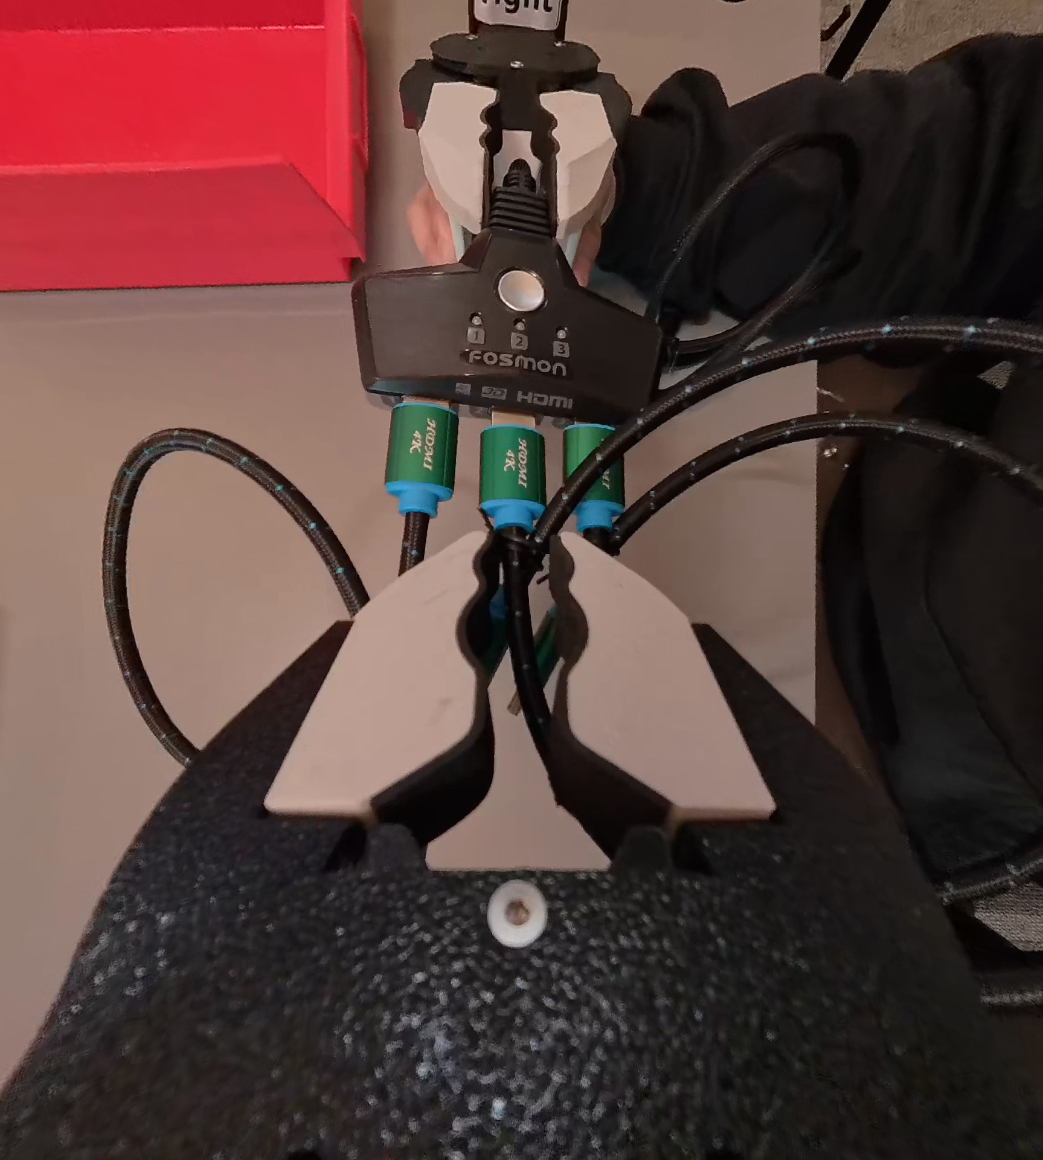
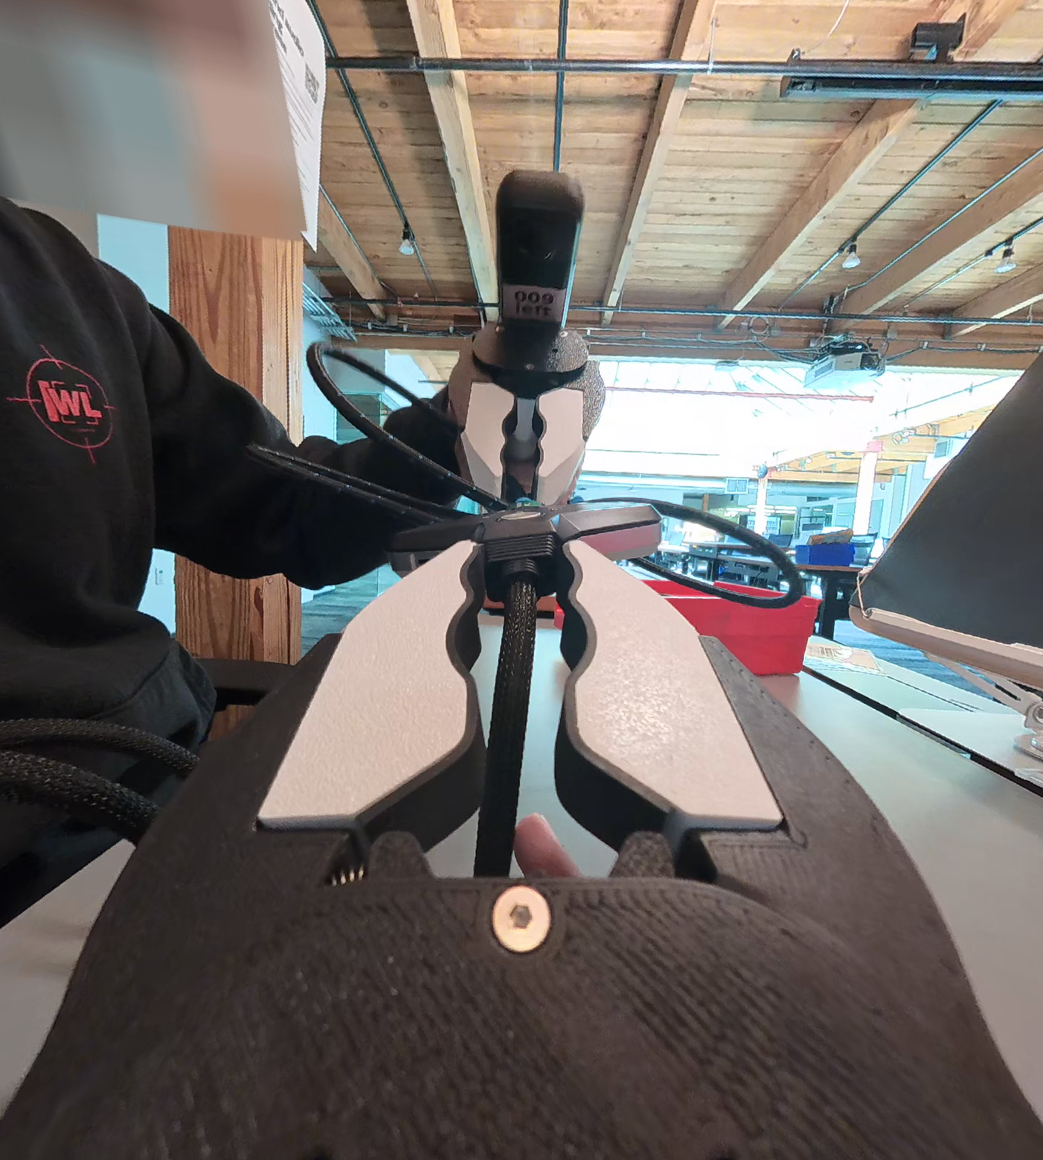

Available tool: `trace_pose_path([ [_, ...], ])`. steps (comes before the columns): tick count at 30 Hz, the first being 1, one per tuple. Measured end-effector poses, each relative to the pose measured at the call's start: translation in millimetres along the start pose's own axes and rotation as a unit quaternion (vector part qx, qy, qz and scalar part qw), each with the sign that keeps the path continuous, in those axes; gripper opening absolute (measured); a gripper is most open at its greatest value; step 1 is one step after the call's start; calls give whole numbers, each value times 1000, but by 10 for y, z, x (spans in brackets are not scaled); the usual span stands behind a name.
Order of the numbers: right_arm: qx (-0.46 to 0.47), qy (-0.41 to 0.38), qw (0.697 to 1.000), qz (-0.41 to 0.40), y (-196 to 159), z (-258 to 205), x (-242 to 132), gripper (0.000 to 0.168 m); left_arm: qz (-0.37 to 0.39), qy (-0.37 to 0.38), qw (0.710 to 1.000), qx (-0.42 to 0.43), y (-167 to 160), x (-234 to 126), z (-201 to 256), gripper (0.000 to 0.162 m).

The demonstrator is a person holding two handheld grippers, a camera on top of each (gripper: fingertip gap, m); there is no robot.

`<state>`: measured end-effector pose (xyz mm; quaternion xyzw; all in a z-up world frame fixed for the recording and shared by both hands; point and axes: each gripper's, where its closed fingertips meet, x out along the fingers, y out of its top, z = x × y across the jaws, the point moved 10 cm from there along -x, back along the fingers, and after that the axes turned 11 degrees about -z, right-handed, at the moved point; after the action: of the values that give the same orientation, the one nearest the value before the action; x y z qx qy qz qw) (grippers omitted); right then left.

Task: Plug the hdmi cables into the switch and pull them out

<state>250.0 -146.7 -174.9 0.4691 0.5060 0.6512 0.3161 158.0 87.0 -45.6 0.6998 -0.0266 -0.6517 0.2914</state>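
A black HDMI switch (image 1: 509, 326) is held above the pale table, and it also shows in the right wrist view (image 2: 525, 524). Three green plugs with blue collars sit in its ports: left (image 1: 421, 458), middle (image 1: 511, 474), right (image 1: 588, 477). The middle plug shows bare metal at the port. My left gripper (image 1: 522, 549) is shut on the braided cable just behind the middle plug. My right gripper (image 2: 519, 552) is shut on the ribbed strain relief of the switch's own cable, and it also shows in the left wrist view (image 1: 515, 220).
A red bin (image 1: 129, 157) stands at the back left of the table (image 1: 129, 376). Braided cables (image 1: 820, 351) loop to the right over a person's dark sleeve (image 1: 882, 188). Another green plug (image 1: 547, 653) lies under my left fingers. A tilted dark panel (image 2: 977, 533) stands on the right.
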Motion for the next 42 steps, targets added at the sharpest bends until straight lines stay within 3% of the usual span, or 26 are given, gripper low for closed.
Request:
trace_pose_path([
  [7, 12, -11, 1000, 4, 2, 13, -4, 23, 54, -31, 998, -7, -99, 86, -109, 14],
  [14, 26, -24, 999, 10, 5, 29, 17, 23, 60, -15, 998, 7, -160, 182, -153, 14],
  [19, 16, -44, 998, -40, -11, 30, 52, 23, 112, 9, 993, 21, -165, 22, -234, 14],
  [23, 15, -54, 996, -72, -66, 45, 64, 23, 85, 18, 996, 32, -175, 79, -266, 14],
  [37, -18, -60, 997, -53, -7, 38, 58, 22, 106, 30, 993, 41, -202, 100, -237, 15],
  [42, -32, -57, 997, -50, 51, 27, 62, 22, 137, 146, 980, 6, -312, -17, -86, 32],
])
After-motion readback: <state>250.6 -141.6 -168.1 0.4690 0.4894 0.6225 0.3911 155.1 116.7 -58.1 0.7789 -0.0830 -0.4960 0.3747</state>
